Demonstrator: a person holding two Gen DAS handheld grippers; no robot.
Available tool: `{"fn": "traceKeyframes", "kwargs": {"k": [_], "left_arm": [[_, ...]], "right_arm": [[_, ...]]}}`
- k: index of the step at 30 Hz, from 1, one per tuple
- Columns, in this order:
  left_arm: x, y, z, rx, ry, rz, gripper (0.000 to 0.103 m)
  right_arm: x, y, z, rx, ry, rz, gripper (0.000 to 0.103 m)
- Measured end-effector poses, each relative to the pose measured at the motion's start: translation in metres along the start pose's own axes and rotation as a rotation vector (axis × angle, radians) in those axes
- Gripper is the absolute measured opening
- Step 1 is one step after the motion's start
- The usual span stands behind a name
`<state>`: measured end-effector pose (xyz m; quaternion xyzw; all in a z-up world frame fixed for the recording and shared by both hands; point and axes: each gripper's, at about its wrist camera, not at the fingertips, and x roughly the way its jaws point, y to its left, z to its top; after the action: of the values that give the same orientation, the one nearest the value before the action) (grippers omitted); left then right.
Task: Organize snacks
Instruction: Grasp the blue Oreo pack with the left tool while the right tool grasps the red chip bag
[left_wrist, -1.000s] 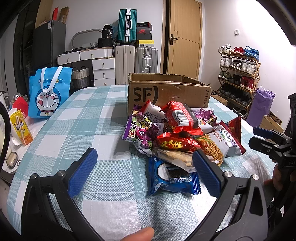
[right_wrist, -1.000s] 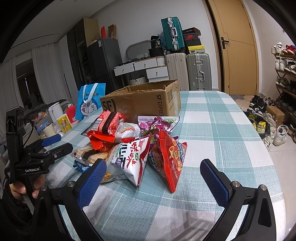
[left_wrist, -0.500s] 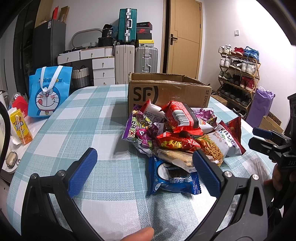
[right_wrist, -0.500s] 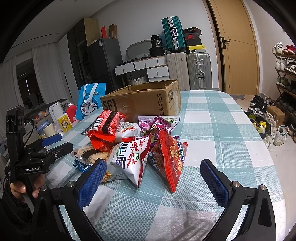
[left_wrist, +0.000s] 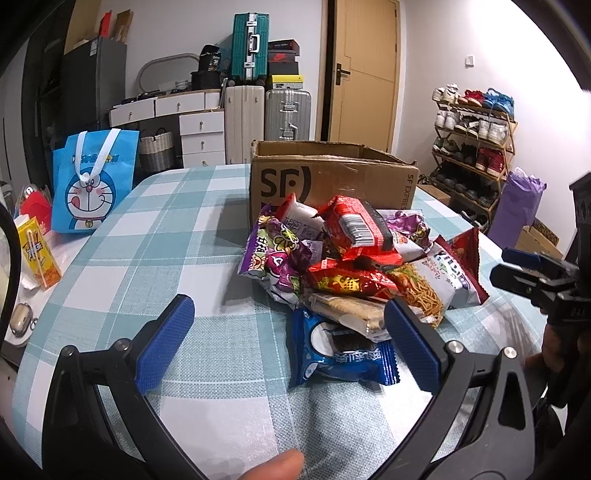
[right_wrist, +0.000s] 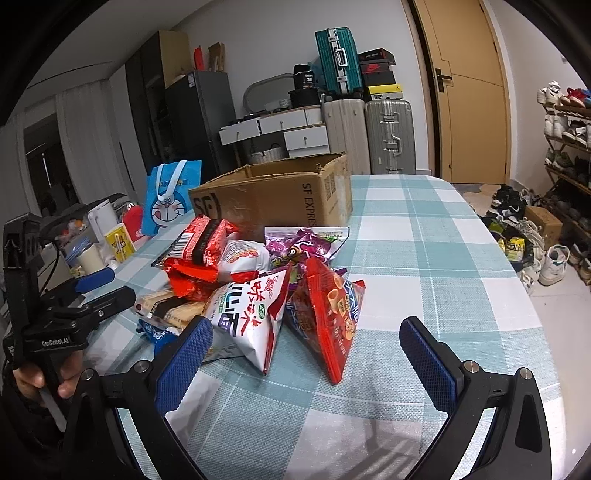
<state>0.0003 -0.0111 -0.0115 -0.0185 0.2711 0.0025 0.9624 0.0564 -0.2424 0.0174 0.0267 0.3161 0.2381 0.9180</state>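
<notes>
Bare checked tablecloth (left_wrist: 155, 258) lies open left of the snack pile (left_wrist: 354, 266), from the near edge up to the blue cartoon bag (left_wrist: 92, 184); the cardboard box (left_wrist: 332, 177) stands just behind the pile, closing that side. In the right wrist view the cloth right of the pile and box is free to the far edge (right_wrist: 443, 229); the left gripper (right_wrist: 107, 284) sits just beside the pile's left side.

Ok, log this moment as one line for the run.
stage: pre-grasp | left gripper: open, empty | right gripper: open, empty | snack pile: on table | cardboard box: behind pile
</notes>
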Motion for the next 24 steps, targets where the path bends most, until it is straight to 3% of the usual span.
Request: {"fn": "traceKeyframes", "kwargs": {"k": [7,14,24], "left_arm": [[-0.002,-0.007,0.002,0.052,0.014,0.004,0.103],[0.001,-0.002,0.004,0.044,0.077,-0.017,0.103],[0.0,0.001,0.001,0.053,0.157,-0.057,0.103]], "right_arm": [[0.004,-0.002,0.007,-0.027,0.041,-0.041,0.103],[0.016,-0.015,0.012,-0.004,0.104,-0.09,0.103],[0.018,-0.024,0.022,-0.015,0.122,-0.129,0.103]]}}
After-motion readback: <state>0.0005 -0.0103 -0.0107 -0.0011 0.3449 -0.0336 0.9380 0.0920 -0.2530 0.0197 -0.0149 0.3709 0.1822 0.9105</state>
